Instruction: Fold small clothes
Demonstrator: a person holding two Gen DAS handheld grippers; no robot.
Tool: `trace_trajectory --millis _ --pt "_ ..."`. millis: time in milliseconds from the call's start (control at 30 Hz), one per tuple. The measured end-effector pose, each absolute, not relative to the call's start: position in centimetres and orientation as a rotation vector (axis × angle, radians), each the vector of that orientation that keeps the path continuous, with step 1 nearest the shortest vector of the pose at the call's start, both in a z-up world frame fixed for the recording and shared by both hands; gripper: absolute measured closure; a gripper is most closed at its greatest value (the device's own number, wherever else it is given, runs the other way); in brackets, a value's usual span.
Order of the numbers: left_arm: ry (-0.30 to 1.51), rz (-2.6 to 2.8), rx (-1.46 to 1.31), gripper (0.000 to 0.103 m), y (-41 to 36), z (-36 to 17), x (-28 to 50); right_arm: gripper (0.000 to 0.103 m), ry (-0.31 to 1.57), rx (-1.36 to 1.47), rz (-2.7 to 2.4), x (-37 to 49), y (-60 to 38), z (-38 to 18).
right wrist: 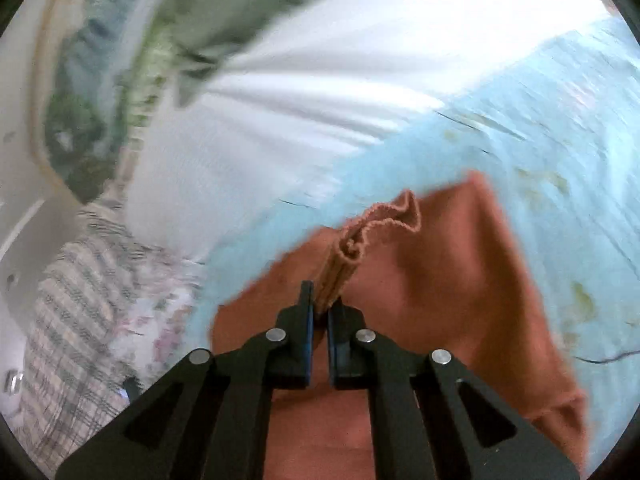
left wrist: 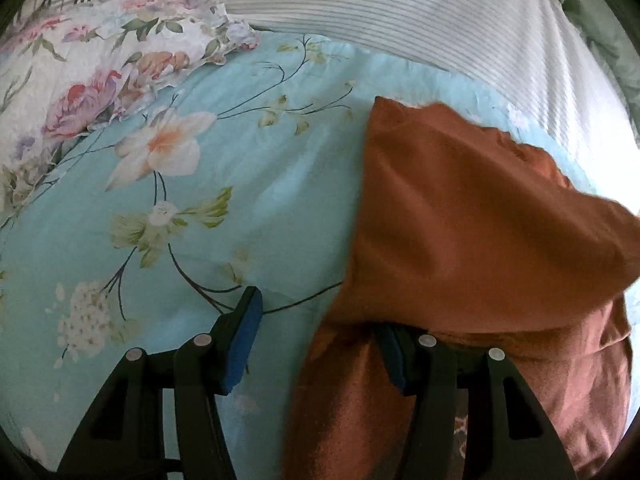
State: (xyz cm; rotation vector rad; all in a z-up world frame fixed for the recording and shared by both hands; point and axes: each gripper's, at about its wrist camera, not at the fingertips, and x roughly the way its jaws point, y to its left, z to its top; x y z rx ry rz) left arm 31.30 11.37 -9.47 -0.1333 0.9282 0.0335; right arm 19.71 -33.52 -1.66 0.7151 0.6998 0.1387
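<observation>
A rust-orange garment [left wrist: 460,220] lies on the light-blue floral bedsheet [left wrist: 200,240], part of it raised in a fold. In the left wrist view my left gripper [left wrist: 318,312] stands open. Its left pad is bare over the sheet, and the garment's edge drapes over its right finger. In the right wrist view my right gripper [right wrist: 320,300] is shut on the garment's ribbed hem [right wrist: 380,220], which sticks up bunched beyond the fingertips. The rest of the orange garment [right wrist: 460,280] spreads below and to the right. The right view is blurred.
A flowered pillow [left wrist: 100,72] lies at the upper left of the bed. Beyond the sheet is a white striped cover [left wrist: 400,12], and a green cloth [left wrist: 592,8] sits at the far right corner. Plaid fabric [right wrist: 68,320] shows at the left of the right view.
</observation>
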Motion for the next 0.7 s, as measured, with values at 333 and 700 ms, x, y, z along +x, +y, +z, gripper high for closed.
trace_trajectory --millis 333,700 --pt "0.904 0.078 -0.226 0.062 12.0 -9.6 30.5 0.096 0.741 0.716 0.142 18.2 -33.4 -3.9" --pt "0.903 0.070 -0.274 0.062 12.8 -9.8 30.2 0.087 0.715 0.638 -0.046 15.9 -34.7 -2.2"
